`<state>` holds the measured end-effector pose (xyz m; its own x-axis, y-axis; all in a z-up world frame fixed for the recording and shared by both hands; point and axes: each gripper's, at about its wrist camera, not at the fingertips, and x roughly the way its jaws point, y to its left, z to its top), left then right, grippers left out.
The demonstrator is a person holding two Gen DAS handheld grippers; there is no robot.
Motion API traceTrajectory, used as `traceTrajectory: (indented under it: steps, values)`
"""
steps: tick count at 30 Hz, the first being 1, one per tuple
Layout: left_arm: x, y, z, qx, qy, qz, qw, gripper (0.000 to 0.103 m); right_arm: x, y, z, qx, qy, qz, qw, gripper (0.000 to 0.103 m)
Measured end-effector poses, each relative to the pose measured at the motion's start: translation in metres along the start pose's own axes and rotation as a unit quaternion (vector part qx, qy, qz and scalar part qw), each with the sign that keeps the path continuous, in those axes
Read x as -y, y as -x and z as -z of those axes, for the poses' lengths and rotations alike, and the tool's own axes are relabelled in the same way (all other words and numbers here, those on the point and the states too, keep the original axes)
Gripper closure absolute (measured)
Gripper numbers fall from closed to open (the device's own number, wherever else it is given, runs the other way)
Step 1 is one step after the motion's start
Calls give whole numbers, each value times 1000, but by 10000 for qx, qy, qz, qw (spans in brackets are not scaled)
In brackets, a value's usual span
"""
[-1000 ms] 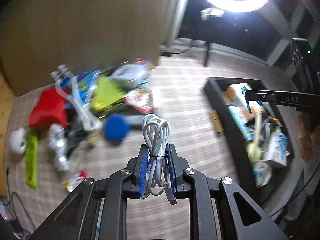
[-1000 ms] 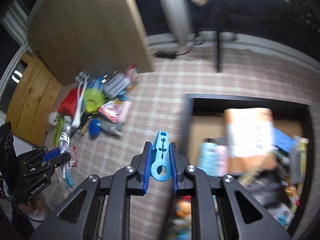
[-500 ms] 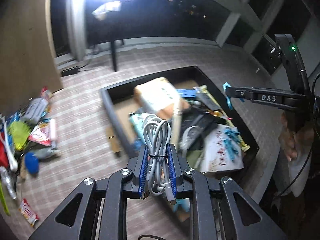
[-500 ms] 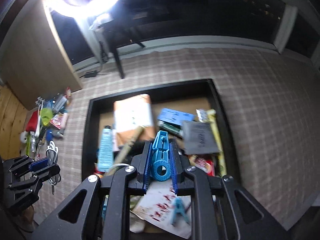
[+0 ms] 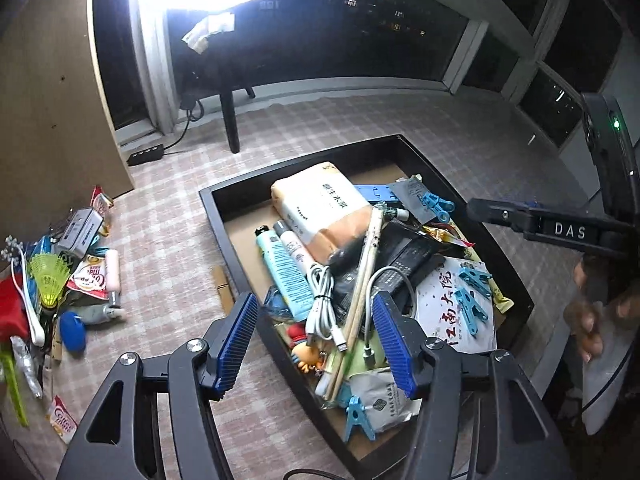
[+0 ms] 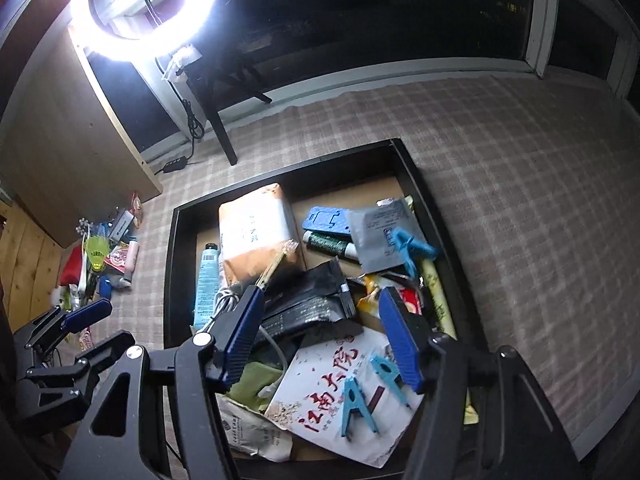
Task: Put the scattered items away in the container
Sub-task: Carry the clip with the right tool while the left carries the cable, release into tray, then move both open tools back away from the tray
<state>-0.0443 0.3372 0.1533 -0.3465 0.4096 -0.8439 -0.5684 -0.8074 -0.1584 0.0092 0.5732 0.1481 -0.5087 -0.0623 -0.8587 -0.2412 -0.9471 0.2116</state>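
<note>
Both drops done over the black rectangular tray (image 5: 212, 216), mid-frame: left gripper (image 5: 314, 344) and right gripper (image 6: 320, 338) just sprung wide, empty; coiled white cable (image 5: 322, 304) lying inside. Best lifted clear before swinging toward the scattered pile (image 5: 60, 280), left edge.

One black tray (image 6: 436, 216), two tubes (image 5: 286, 276), one white cable (image 5: 322, 308), five blue clothes pegs (image 5: 470, 304)

A home room at night, set up for recording: checked carpet (image 6: 520, 208), wooden cabinet (image 5: 44, 120), dark windows (image 6: 400, 12) with city lights, a lit ring light (image 6: 148, 8), and household clutter (image 5: 60, 280) scattered beside a black tray (image 5: 224, 232).
</note>
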Motion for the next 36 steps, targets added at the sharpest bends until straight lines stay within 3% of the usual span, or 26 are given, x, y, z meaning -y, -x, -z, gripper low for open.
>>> traceTrajectory:
  steps: [10, 18, 26, 36]
  values:
    - [-19, 20, 9, 156, 160, -379, 9990, 43, -43, 8, 13, 39, 503, -89, 9987, 39]
    - [-46, 40, 30, 248, 311, -896, 9952, 27, -86, 16, 30, 181, 711, -411, 9965, 38]
    - [-88, 42, 64, -97, 874, -1227, 9885, 27, -135, 20, 58, 288, 1009, -567, 9929, 36]
    - [-119, 76, 102, -50, 1238, -1440, 9818, 27, -175, 18, 95, 101, 1156, -651, 9911, 36]
